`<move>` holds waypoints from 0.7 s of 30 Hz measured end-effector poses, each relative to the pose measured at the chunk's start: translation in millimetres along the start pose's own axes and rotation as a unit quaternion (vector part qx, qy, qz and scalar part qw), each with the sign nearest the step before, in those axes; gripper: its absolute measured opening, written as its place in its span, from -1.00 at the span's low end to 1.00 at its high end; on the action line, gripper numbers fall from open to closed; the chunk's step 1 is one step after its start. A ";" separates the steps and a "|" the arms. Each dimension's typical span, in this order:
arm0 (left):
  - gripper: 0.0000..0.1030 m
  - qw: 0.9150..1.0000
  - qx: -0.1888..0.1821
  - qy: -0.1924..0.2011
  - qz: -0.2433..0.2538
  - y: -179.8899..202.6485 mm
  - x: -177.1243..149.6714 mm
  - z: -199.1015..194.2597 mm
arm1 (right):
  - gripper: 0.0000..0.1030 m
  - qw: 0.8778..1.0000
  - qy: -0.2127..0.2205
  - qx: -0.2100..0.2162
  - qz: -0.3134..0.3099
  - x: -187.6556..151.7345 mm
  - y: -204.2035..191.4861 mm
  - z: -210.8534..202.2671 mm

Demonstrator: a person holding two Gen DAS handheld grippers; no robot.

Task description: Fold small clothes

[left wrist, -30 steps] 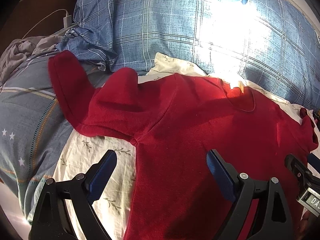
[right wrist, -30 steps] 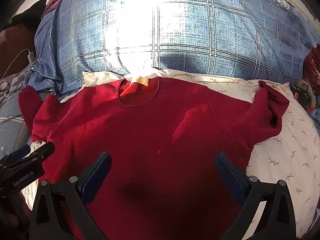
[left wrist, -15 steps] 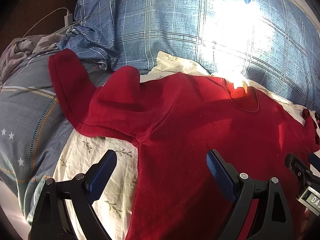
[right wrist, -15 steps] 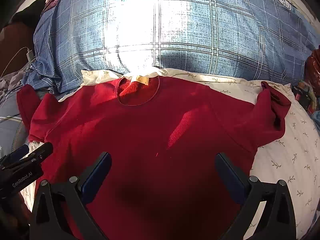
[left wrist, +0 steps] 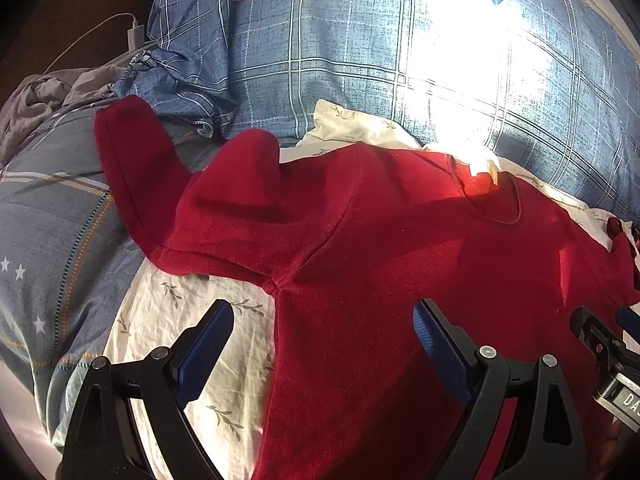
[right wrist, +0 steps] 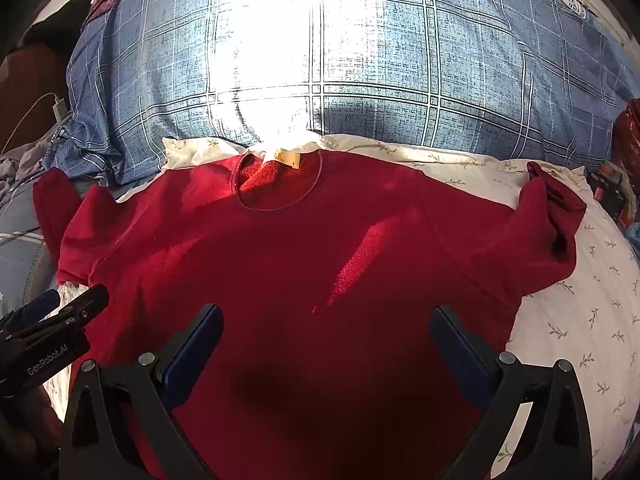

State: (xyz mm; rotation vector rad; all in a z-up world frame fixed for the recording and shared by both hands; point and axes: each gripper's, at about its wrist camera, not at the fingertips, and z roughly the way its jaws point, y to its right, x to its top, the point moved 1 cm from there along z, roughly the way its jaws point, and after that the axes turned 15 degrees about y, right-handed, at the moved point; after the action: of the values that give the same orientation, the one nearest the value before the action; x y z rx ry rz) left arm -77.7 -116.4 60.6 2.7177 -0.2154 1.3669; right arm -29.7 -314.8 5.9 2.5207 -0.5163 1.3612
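while both sets of fingers stand wide apart with nothing between them, the left tool (left wrist: 323, 320) hangs over the sweater's left edge, one blue pad above the cream leaf-print sheet (left wrist: 176, 320) and the other above red cloth, and the right tool (right wrist: 326, 322) hangs over the middle of the chest

the red sweater (right wrist: 304, 264) lies flat, front up, on the sheet, its neckline (right wrist: 280, 184) with a small tan tag just under the blue plaid pillow (right wrist: 400, 60)

only the left wrist view shows the left sleeve (left wrist: 132, 168) bent upward onto a grey-blue quilt with stars (left wrist: 44, 248), and the white charger and cable (left wrist: 134, 34) beyond it; only the right wrist view shows the right sleeve (right wrist: 556, 220) bunched and folded back on itself, and some red and dark clutter (right wrist: 616, 184) at the bed's far right edge

the right view reads "genrobot.ai" on the left tool's side; the left view catches "da" on the right tool's body; the pillow bears a round crest with ring lettering too glared to read
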 end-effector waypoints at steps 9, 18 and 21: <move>0.78 1.000 0.002 0.000 0.000 -0.8 0.8 3.5 | 0.99 1.000 0.000 0.000 -0.001 1.2 -0.3 2.9; 0.78 1.000 0.005 -0.001 -0.005 -5.2 2.0 10.3 | 1.00 1.000 -0.004 0.000 -0.003 1.4 -3.3 8.6; 0.78 1.000 0.006 -0.003 -0.004 -5.4 2.2 12.4 | 1.00 1.000 -0.007 0.001 -0.004 1.4 -5.0 11.1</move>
State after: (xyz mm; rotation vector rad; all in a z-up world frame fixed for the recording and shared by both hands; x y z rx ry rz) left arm -65.7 -113.0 54.9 2.7294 -0.1963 1.3637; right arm -18.5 -314.6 0.8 2.5334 -0.5066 1.3437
